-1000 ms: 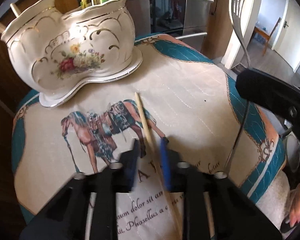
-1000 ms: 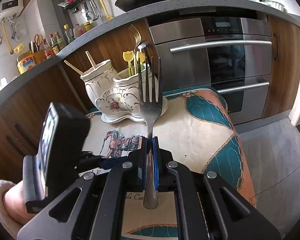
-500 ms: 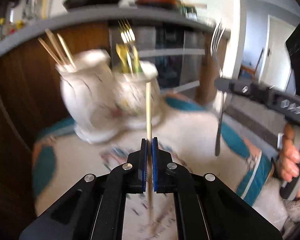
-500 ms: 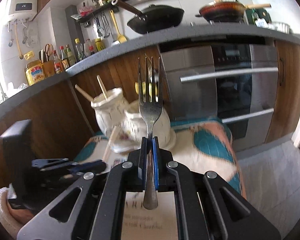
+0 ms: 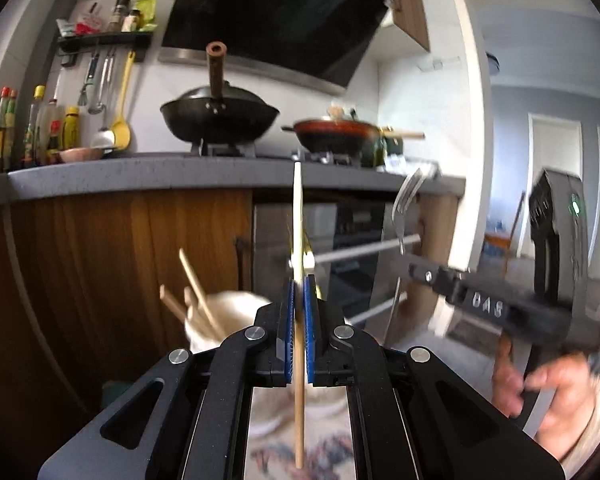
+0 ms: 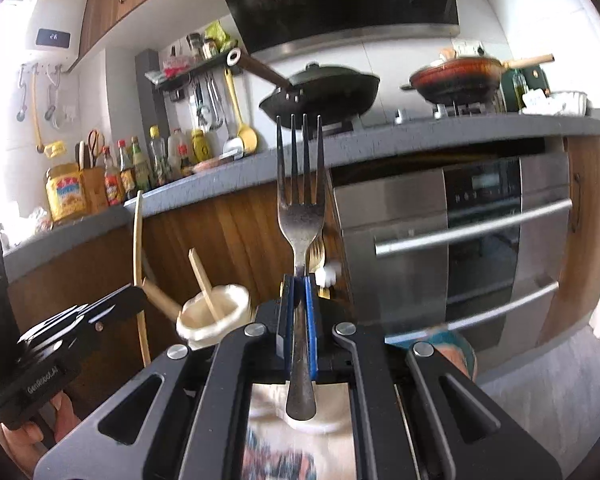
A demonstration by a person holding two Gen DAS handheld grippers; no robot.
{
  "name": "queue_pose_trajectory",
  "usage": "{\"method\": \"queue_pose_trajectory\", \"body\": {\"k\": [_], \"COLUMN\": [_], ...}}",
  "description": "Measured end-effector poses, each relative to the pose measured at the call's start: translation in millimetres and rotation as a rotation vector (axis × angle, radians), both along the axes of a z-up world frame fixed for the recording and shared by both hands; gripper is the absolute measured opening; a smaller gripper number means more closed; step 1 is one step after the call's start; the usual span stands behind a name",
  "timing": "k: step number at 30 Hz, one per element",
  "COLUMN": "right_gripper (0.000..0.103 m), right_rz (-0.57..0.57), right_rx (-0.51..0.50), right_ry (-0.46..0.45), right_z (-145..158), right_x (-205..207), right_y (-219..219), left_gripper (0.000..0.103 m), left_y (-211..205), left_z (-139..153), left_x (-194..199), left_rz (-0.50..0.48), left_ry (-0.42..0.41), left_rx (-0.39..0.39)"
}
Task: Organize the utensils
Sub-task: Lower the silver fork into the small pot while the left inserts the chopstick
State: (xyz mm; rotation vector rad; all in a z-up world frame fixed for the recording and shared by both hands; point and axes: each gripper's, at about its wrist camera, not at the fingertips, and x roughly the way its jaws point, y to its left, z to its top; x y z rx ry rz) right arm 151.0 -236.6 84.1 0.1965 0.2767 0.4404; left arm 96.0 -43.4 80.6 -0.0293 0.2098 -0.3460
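Observation:
My left gripper [image 5: 299, 292] is shut on a wooden chopstick [image 5: 298, 216] that stands upright between its blue pads, high above the cloth. My right gripper [image 6: 299, 292] is shut on a metal fork [image 6: 300, 200], tines up. The white ceramic holder [image 6: 214, 312] stands below and beyond both grippers, with chopsticks [image 6: 204, 284] in its left cup and gold utensils [image 6: 318, 254] behind the fork. In the left wrist view the holder [image 5: 236, 312] is blurred, and the right gripper [image 5: 416, 270] with the fork [image 5: 406, 204] is at the right.
The printed cloth [image 6: 284, 460] on the small table lies low in both views. Behind stand wooden cabinets, a steel oven [image 6: 480, 232] and a grey counter [image 6: 420, 132] with pans and bottles. A person's hand [image 5: 556, 392] holds the right gripper.
Both grippers have risen and tilted up from the table. The left one shut on the chopstick that lay on the cloth and lifted it upright. The fork stays gripped in the right one.

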Motion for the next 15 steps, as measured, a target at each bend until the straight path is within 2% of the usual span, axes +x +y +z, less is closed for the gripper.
{"method": "queue_pose_trajectory", "body": {"k": [6, 12, 15], "right_gripper": [0.005, 0.005, 0.005], "right_rz": [-0.007, 0.016, 0.03], "right_rx": [0.022, 0.016, 0.013], "right_ry": [-0.044, -0.044, -0.01], "right_z": [7, -8, -19], "right_x": [26, 44, 53], "right_y": [8, 11, 11], "left_gripper": [0.005, 0.005, 0.005], "left_y": [-3, -6, -6], "left_z": [23, 33, 30], "left_x": [37, 59, 74], "left_rz": [0.054, 0.137, 0.159], "left_ry": [-0.072, -0.169, -0.152], "left_rx": [-0.014, 0.001, 0.013]}}
